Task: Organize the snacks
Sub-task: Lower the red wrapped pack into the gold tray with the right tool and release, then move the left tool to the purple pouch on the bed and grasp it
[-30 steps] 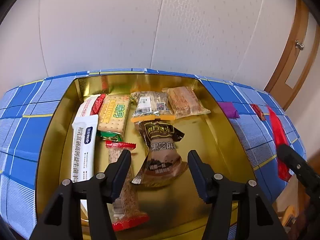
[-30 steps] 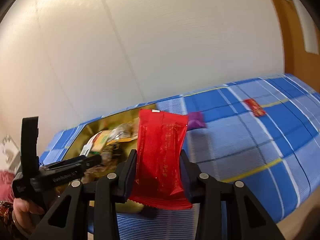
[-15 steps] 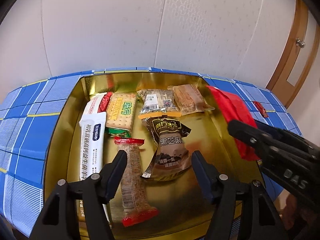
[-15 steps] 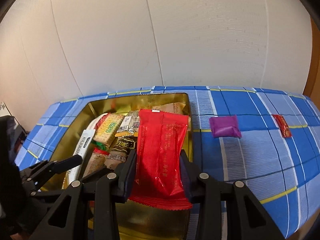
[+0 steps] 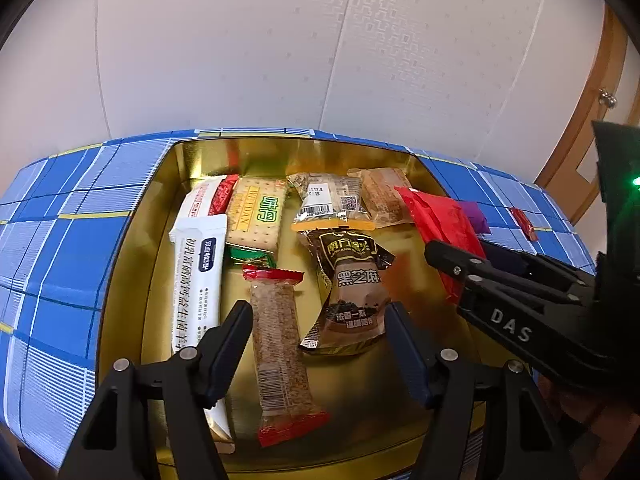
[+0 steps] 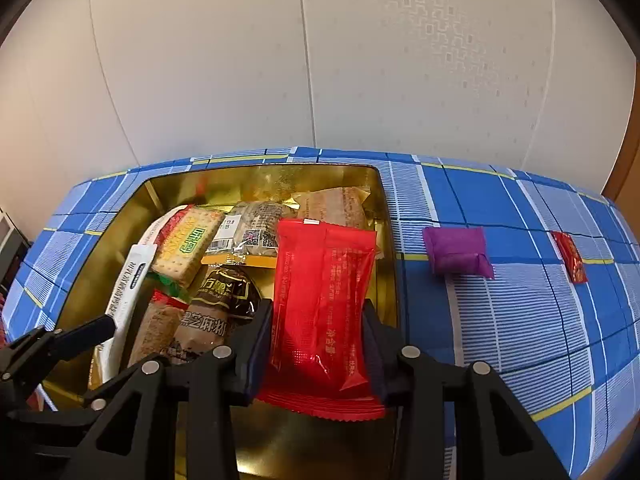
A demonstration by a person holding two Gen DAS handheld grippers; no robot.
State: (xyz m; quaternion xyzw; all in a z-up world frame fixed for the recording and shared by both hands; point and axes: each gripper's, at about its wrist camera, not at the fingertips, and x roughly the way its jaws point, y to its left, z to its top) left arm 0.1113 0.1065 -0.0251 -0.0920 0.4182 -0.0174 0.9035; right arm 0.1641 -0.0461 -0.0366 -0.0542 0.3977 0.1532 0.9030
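An open gold tin (image 5: pixel 132 264) sits on a blue checked cloth and holds several snack packets: a long white one (image 5: pixel 198 280), a cracker pack (image 5: pixel 256 216), a sesame bar (image 5: pixel 280 344) and a brown packet (image 5: pixel 352 288). My left gripper (image 5: pixel 318 312) hangs open above the bar and the brown packet, gripping nothing. My right gripper (image 6: pixel 318 312) has a red packet (image 6: pixel 324 300) upright between its pads over the tin's right side. Its jaws are opening, with the pads still against the packet. From the left wrist view, that red packet (image 5: pixel 440 216) shows at the right.
A purple packet (image 6: pixel 456 252) and a small red packet (image 6: pixel 570 256) lie on the cloth right of the tin (image 6: pixel 390 280). A white panelled wall stands behind the table. A wooden door frame (image 5: pixel 580 152) is at the far right.
My right gripper swung left with the red packet, from over the cloth to over the tin's right side. My left gripper's jaws widened and it barely moved.
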